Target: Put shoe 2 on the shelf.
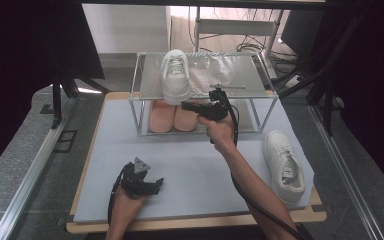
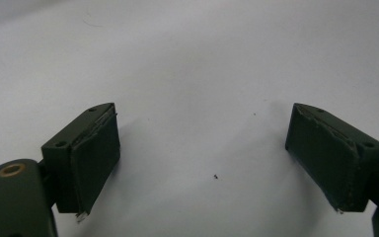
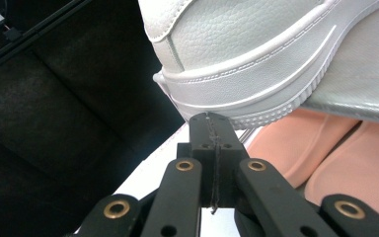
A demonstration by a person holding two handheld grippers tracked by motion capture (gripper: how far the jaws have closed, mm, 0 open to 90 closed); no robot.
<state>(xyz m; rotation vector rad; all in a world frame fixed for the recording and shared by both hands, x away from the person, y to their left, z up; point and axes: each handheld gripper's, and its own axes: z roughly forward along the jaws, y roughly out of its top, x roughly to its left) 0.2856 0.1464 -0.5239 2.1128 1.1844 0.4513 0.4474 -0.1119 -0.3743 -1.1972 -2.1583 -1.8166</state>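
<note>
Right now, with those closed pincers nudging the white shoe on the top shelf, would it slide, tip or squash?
The white sneaker probably slides rather than squashes: its rubber sole edge looks firm against the shut right gripper. Its heel overhangs the shelf front, so a pull could tip it off. It looks light, so a nudge likely moves it.
</note>
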